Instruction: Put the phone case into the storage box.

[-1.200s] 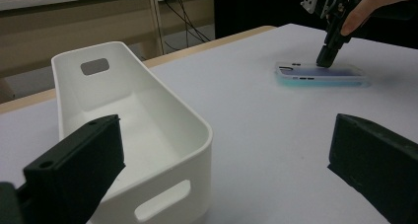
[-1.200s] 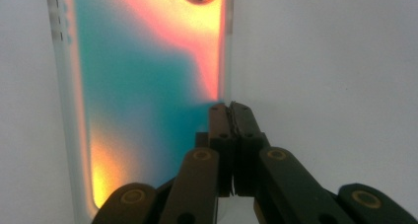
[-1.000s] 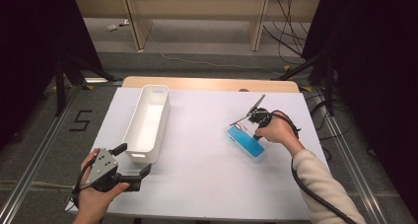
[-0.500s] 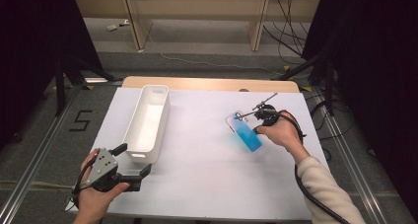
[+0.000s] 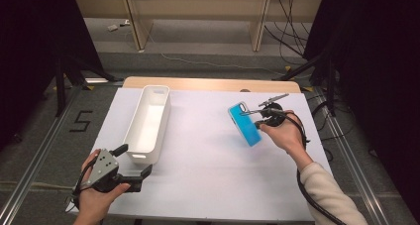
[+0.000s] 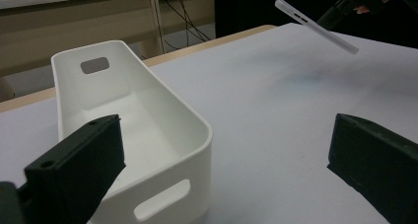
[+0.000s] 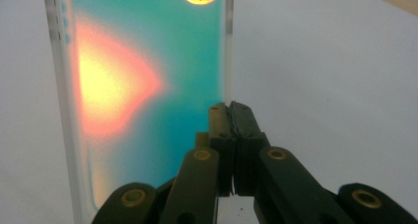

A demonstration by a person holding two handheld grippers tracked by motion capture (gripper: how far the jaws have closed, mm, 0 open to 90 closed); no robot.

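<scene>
The right gripper (image 5: 258, 117) has its jaws pinched tight on the long edge of a blue phone case (image 5: 244, 124), holding it tilted clear above the white table (image 5: 208, 165). The left gripper (image 5: 132, 160) rests with jaws spread wide and empty, just beside the near end of the white bin (image 5: 148, 122).

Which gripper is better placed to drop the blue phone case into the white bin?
Right, probably. The right gripper is shut on the flat blue phone case, held above the table. The left gripper is open beside the long white plastic bin.
</scene>
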